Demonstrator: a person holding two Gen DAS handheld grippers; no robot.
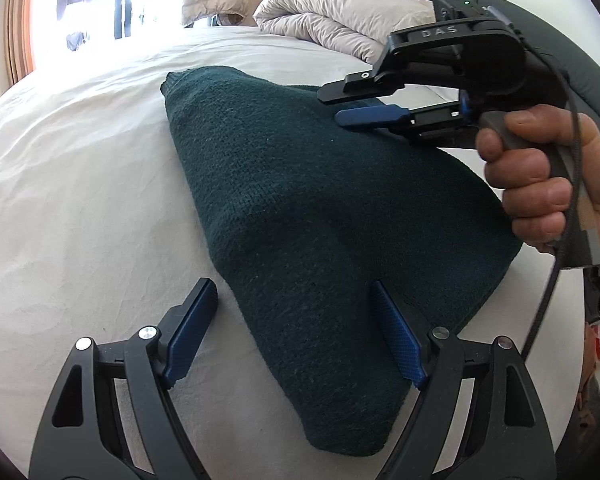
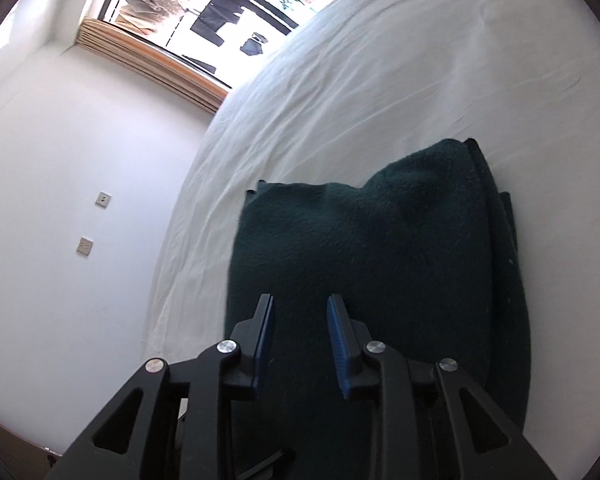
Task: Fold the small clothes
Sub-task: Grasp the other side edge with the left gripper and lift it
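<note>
Left tongs sitting nearest, spread wide, straddling the near left edge of the dark green knit garment: one pad over bare white bedsheet, the other pad lying against the knit, not pinching anything. Garment is lying folded flat on the bed, running diagonally away. Right tongs partly spread, hovering over the near part of the garment, with no cloth between the pads. In left wrist view, right tongs are reaching over the garment's far right side, held by the person's hand. Further back: bunched duvet, window, wall sockets.
</note>
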